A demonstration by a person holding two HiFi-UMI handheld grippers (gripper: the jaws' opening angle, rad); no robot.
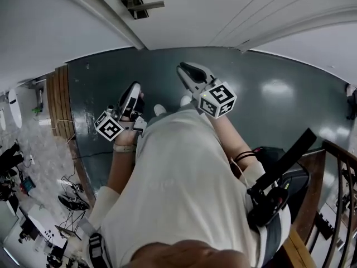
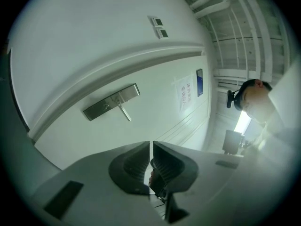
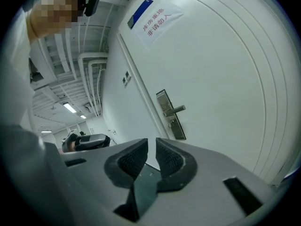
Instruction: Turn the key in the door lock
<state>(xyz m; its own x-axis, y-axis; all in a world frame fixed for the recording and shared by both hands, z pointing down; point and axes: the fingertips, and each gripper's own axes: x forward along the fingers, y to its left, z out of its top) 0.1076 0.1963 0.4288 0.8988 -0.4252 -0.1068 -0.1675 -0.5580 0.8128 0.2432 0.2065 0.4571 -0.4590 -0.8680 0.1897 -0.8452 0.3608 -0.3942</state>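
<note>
**Entry: door lock (image 3: 170,116).** A long metal plate fixed to the white door (image 3: 225,79). Its long axis is upright, and the lever handle (image 3: 176,109) juts right from the upper half. A small dark mark sits just below the lever (keyhole or key, too small to tell).

**Location.** The lock is on the far side of the scene, ahead of both tools and well apart from each. In the right gripper view it lies above and slightly right of the jaws. In the left gripper view it lies above and to the left, and the plate looks slanted there because that camera is rolled.

**Right gripper (image 3: 151,157).** The jaws stand a narrow gap apart, with nothing between them.

**Left gripper (image 2: 151,160).** The jaws are pressed together and pinch nothing.

**Nearer tool.** In the head view the right gripper reaches further toward the door than the left, so it is judged the nearer one.

**Coming move (judgement).** The task is at the approach stage, and neither tool holds a key. The right gripper probably needs to travel forward and a little right, aiming below the lever. Its gap would need to line up with the key's flat.
</note>
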